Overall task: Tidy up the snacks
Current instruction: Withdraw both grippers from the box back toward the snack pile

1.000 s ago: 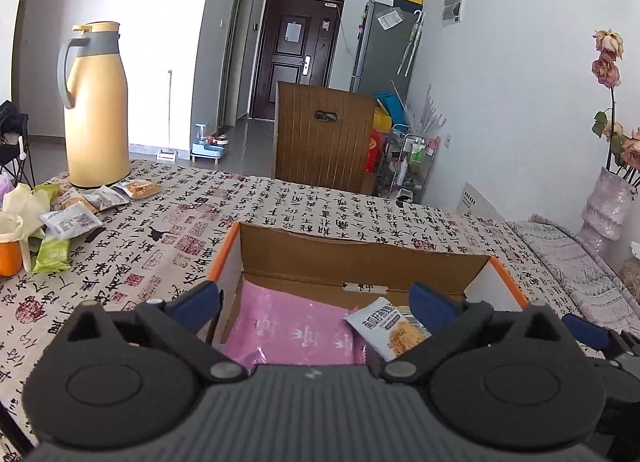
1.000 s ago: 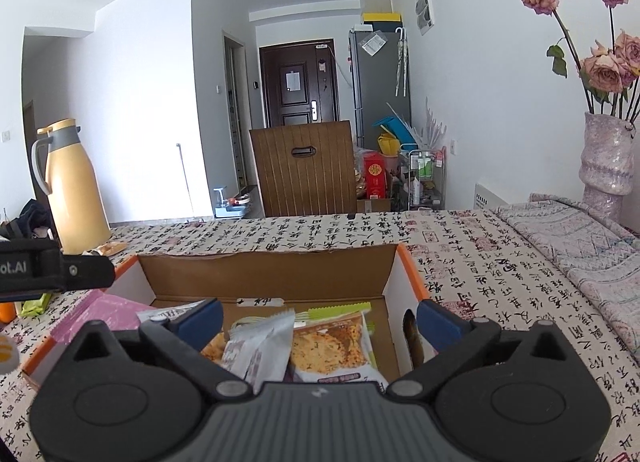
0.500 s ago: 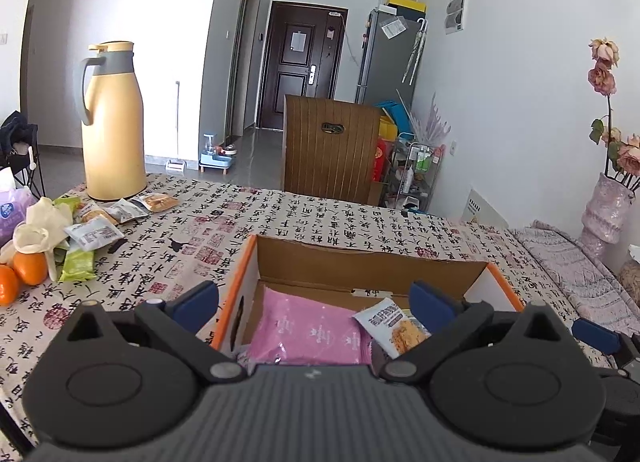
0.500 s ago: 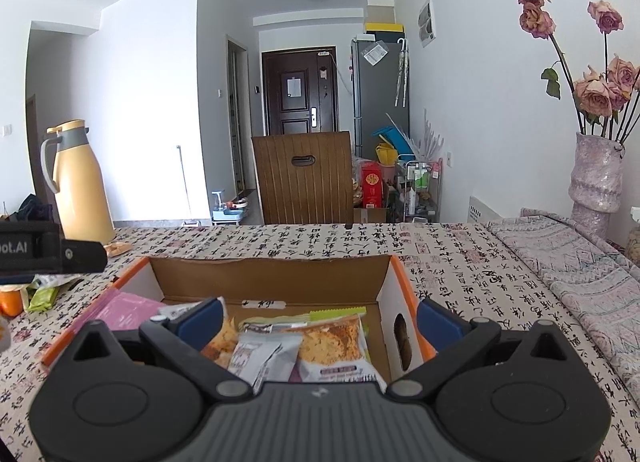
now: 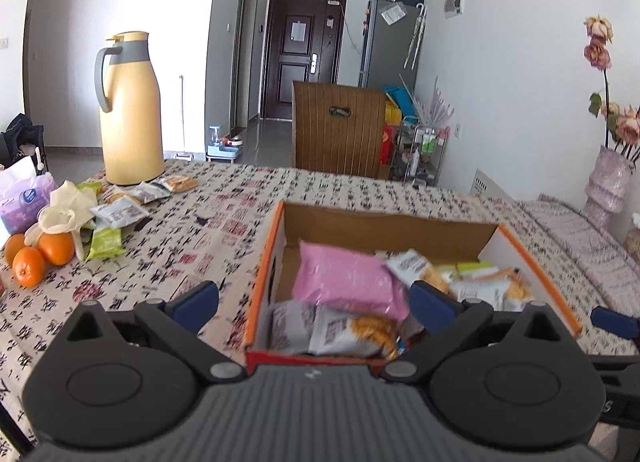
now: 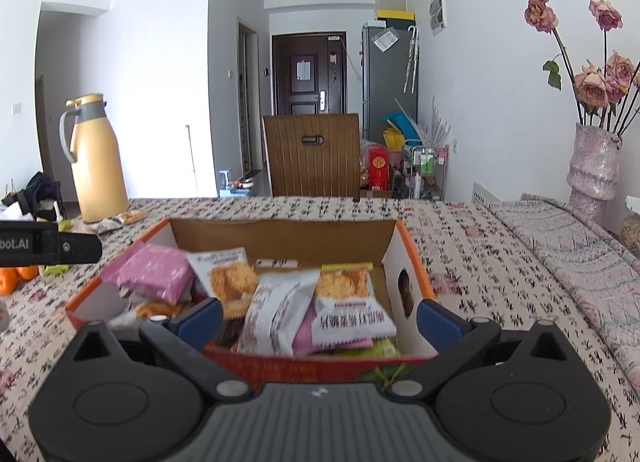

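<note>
patterned table (image 5: 208, 238) holds orange-rimmed cardboard box (image 6: 404, 262) full of snack packets (image 6: 280, 310), pink packet (image 5: 344, 282) inside. more loose snacks (image 5: 120, 214) by yellow thermos (image 5: 128, 110). left gripper (image 5: 314, 304) and right gripper (image 6: 320, 316) both spread wide, empty.

Box (image 6: 404, 258) is orange on the rim, white outside, plain brown cardboard inside. There's a pink packet (image 5: 344, 282) in it, plus white and grey snack packs (image 6: 280, 310) with golden biscuit pics. Tablecloth (image 5: 224, 222) is cream with black and red calligraphy print. Far left, a mustard-yellow thermos (image 5: 128, 110) with grey top, oranges (image 5: 36, 254) nearby. Gripper fingertips (image 6: 200, 316) are blue.
</note>
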### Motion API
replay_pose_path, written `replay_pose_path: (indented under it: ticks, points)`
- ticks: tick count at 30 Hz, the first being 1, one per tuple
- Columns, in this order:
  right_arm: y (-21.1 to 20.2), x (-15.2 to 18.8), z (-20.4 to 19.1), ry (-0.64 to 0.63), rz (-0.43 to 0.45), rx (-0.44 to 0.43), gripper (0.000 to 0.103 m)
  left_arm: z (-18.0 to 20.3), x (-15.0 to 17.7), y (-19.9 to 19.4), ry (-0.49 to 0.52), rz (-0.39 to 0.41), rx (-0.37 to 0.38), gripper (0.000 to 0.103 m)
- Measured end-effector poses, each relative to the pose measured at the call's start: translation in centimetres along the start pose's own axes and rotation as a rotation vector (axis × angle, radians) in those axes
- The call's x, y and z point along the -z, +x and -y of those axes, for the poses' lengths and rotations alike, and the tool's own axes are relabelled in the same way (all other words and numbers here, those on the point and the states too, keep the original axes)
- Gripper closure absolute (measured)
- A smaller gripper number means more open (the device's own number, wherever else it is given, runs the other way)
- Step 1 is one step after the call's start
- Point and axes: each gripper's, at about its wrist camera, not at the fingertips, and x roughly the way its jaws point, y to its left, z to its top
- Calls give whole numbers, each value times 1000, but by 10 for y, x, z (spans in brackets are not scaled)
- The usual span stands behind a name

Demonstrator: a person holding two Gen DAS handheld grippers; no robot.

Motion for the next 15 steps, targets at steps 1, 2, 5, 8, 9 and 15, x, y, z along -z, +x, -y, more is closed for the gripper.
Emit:
replay_pose_path:
  ticks: [1, 2, 5, 8, 9, 15]
  points:
    - [0, 3, -1, -2, -9, -2, 0, -2, 3, 0, 3, -8, -2, 0]
    - [-1, 5, -1, -5, -17, -3, 0, -4, 6, -1, 4, -16, -4, 0]
    - [-1, 14, -4, -15, -44, -5, 0, -11, 15, -2, 11, -33, -8, 0]
    - [-1, 21, -6, -21, -71, -7, 0, -18, 23, -2, 20, -49, -15, 0]
    - [-1, 23, -7, -24, -80, -8, 0, -19, 26, -2, 26, -55, -17, 0]
    - [1, 38, -12, -37, -137, -23, 0, -29, 42, 4, 58, -97, -23, 0]
